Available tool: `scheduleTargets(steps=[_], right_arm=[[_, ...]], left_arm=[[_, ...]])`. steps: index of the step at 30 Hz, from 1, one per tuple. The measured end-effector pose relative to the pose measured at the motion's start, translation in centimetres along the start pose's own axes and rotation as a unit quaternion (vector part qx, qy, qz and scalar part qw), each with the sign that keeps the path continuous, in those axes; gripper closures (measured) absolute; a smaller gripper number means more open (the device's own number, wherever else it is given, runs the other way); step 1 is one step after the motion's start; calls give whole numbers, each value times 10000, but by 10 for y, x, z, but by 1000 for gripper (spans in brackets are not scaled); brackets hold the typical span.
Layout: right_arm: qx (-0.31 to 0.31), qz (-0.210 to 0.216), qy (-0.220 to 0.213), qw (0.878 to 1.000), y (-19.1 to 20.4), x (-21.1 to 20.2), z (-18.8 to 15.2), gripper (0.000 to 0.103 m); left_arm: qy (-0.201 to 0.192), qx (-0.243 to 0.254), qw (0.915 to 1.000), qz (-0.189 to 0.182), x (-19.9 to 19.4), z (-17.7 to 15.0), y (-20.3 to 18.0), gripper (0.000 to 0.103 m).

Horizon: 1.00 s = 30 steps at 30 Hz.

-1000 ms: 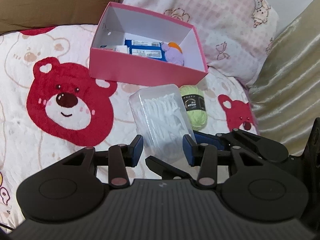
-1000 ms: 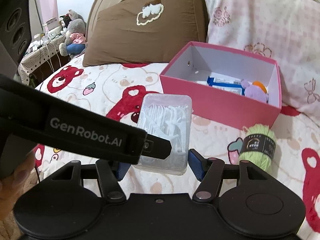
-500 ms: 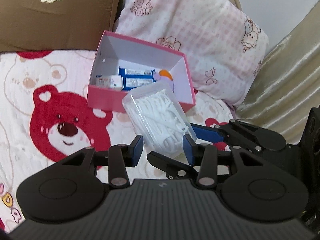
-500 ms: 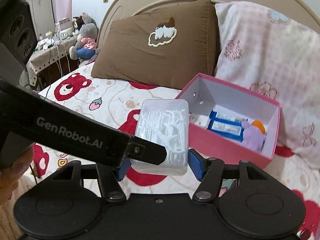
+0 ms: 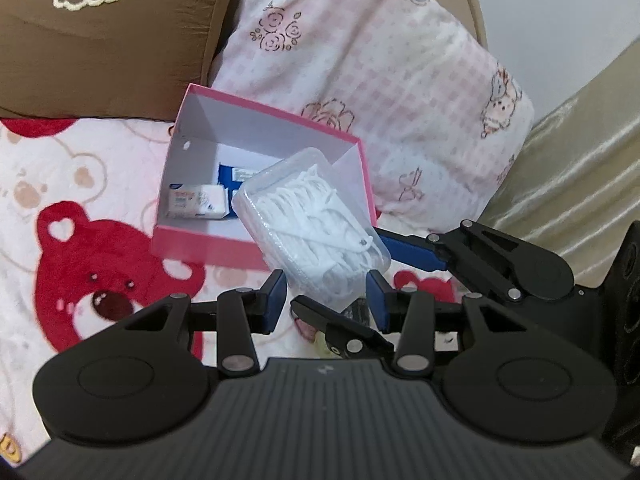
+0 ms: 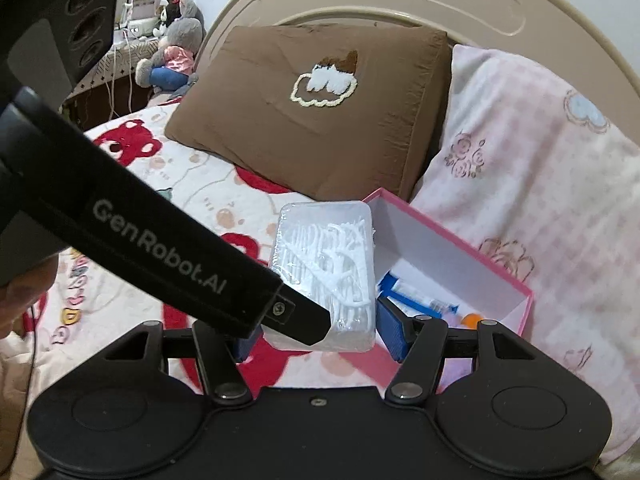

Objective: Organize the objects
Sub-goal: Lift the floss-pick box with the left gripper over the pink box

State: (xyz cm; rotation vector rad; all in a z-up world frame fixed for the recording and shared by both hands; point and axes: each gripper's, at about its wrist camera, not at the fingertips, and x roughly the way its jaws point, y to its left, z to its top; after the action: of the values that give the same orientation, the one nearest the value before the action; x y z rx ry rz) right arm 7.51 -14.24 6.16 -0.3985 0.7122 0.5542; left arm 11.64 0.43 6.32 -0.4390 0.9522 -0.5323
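right now you are holding both grippers over the bed, above the bear-print blanket [image 5: 80, 208]. starting at your left, the left gripper [image 5: 326, 298] is standing partly open; the near end of the clear floss pick case [image 5: 312, 224] is sitting between its blue pads, with a visible gap on the left side, and whether the right pad is touching the case you cannot tell. ahead of this gripper's tips, the pink box [image 5: 208, 242] is lying open, with a white packet [image 5: 194, 200] and blue packets inside. moving to your right, the right gripper [image 6: 318, 330] is gripping the same case [image 6: 324, 256] across its width, its blue pads pressing on both sides, so the case is hanging in the air just in front of both tools, over the box's near rim. beyond the tips, the brown pillow [image 6: 304, 120] and the pink checked pillow [image 6: 532, 184] are leaning against the headboard.
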Motion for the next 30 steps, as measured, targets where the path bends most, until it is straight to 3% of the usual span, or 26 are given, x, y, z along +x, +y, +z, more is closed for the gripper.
scheduleTargets(steps=[5,8,13,16,18,30], right_arm=[[-114,-59,314,9994,-14,24,16,38],[-552,-216,322,9977,-14,37,26,38],[-655,-273,383,9967,-26,65,43,38],[-745,-331,367,9960,-32,78,46,39],[-760,-366,404,9956,-37,89,45,39],[-659,-287,613,9955,-66,145,18,39]], left_arm=[[-133,-317,9991,-251,17,11,21,61],[-246,-325,9988,-263,28,23,27,61],[-173,-378,9989,-216,56,44,39,63],[-114,-548,9977,-393,76,50,52,61],[-160,-710,9958,-555,88,49,64,61],[78,-713,9964,-454,154,54,79,62]])
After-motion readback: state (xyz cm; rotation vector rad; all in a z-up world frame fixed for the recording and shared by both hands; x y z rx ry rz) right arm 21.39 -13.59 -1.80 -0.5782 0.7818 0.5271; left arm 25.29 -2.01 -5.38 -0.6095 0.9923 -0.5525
